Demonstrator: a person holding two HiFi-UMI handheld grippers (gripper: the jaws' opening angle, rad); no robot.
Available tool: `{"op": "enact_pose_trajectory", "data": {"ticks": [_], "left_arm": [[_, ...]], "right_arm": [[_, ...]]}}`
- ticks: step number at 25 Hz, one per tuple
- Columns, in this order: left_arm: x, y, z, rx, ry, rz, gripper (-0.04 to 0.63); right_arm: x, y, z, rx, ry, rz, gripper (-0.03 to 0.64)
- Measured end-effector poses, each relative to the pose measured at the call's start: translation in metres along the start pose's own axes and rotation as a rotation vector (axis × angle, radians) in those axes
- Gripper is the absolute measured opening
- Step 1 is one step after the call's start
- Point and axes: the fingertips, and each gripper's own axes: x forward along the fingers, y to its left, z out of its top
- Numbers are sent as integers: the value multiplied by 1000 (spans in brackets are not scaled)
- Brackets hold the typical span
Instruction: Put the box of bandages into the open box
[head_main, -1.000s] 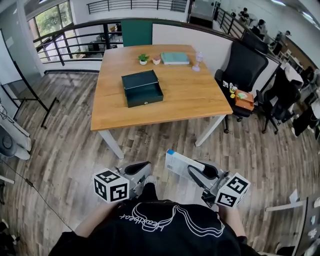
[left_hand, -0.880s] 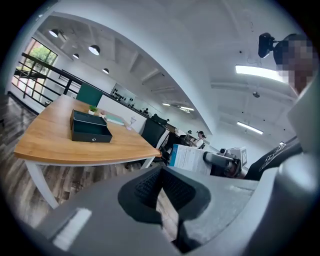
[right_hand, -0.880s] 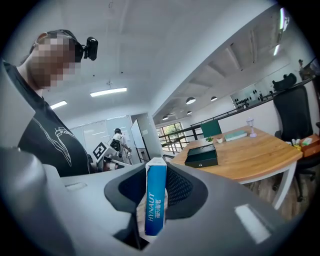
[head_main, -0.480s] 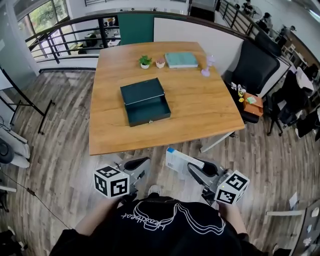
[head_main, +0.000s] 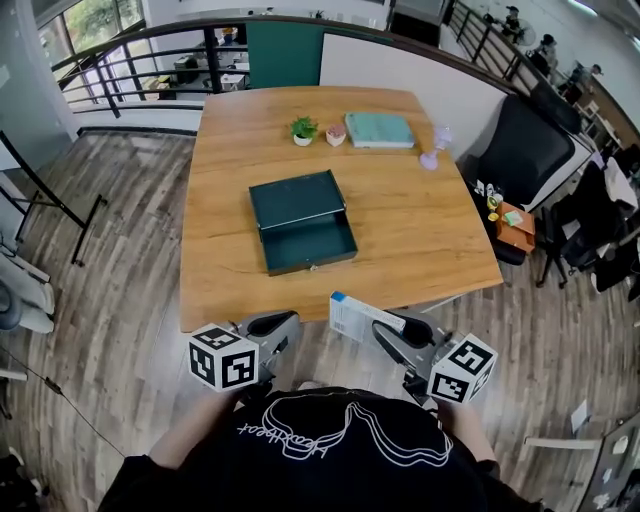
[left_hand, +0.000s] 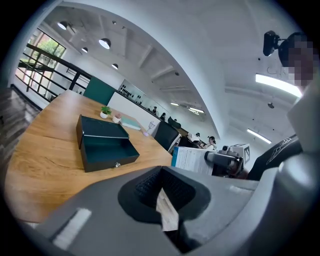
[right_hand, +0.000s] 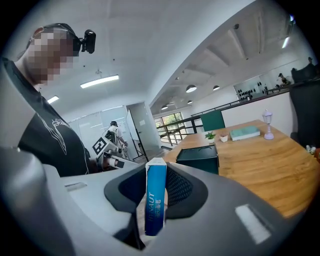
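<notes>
The open box (head_main: 302, 233) is dark green with its lid tipped back, and it sits on the wooden table (head_main: 420, 240) ahead of me. It also shows in the left gripper view as the open box (left_hand: 102, 145) and in the right gripper view as the open box (right_hand: 200, 156). My right gripper (head_main: 378, 328) is shut on the white and blue box of bandages (head_main: 352, 315), held over the floor just short of the table's near edge. The box of bandages (right_hand: 156, 192) stands on edge between the jaws. My left gripper (head_main: 282, 328) is shut and holds no object.
At the table's far end stand two small plant pots (head_main: 303, 130), a teal book (head_main: 379, 129) and a small purple lamp (head_main: 432, 155). To the right are a black office chair (head_main: 520, 150) and an orange box (head_main: 515, 225). A railing (head_main: 130, 70) runs behind.
The table and the open box have come closer in the head view. Both grippers keep their pose, and the bandage box stays in the right one.
</notes>
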Motion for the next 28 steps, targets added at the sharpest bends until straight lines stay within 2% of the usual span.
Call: {"op": "enact_pose_trajectory", "data": {"ticks": [7,16,23,28], "left_arm": [[7,23,7,-34,-10,49,0],[17,60,38,-87,-63,163,0],[15,77,77,-113,-135,229,0],[0,95,91,-135,-192,308,0]], "right_arm": [[32,-24,9,-54,53,40,109],[91,-76,27,-48,102,135,109],[152,-110,31,-96,197,196,109],[192,-119,28,-97,240,250,109]]}}
